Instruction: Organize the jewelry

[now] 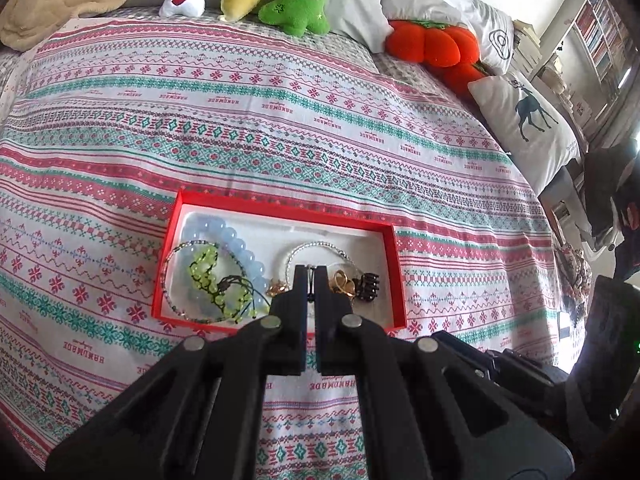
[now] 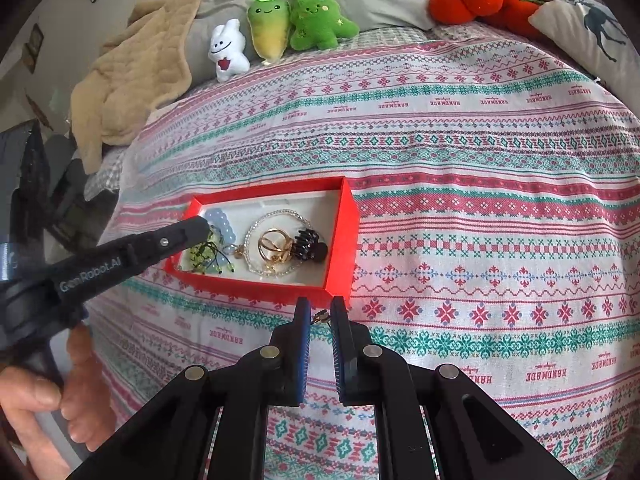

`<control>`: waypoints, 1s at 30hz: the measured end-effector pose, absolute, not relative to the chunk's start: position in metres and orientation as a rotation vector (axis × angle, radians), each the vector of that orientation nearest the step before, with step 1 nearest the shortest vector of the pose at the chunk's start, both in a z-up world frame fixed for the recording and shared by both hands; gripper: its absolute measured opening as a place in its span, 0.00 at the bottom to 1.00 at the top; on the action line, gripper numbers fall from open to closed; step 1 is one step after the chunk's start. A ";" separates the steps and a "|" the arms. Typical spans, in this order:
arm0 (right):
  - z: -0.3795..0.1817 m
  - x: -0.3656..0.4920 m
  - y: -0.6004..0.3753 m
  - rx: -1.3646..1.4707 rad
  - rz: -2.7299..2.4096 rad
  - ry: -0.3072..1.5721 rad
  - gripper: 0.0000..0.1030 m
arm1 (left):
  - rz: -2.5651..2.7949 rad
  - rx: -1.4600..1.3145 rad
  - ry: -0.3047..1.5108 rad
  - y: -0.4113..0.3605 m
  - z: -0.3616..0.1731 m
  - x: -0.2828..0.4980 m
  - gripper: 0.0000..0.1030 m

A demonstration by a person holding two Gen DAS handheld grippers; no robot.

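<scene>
Your right gripper [image 2: 321, 312] is hovering low in the frame over the patterned bedspread [image 2: 480, 240], just this side of the red box [image 2: 344, 240]. Its fingers are standing a little apart, and a small gold piece [image 2: 321, 316] is showing in the gap at the tips; whether the fingers are pinching it or it is lying on the cloth beneath, you cannot tell. The box is lying straight ahead of those fingers, its long axis running left to right across the frame, so the near wall is what any carry would be crossing.

Your left gripper [image 1: 311, 270] is reaching over the box from the lower centre of its own frame, fingers almost closed with only a narrow slit between them and nothing visibly held.

Inside the box, the pale blue bead bracelet [image 1: 236, 240] and green beaded cord [image 1: 208, 276] are lying at the left; a clear bead strand [image 2: 256, 224], gold rings [image 2: 274, 246] and a black hair claw [image 2: 310, 245] are sitting at the right.
</scene>
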State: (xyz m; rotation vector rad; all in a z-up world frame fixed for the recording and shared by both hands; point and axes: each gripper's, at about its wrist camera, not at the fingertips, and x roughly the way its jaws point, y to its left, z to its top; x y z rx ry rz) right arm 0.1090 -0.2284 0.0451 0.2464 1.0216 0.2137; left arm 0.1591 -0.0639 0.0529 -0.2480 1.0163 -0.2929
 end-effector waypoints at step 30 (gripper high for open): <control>0.027 0.188 -0.208 0.409 0.270 0.951 0.11 | -0.330 -0.390 1.045 -0.051 0.028 0.187 0.03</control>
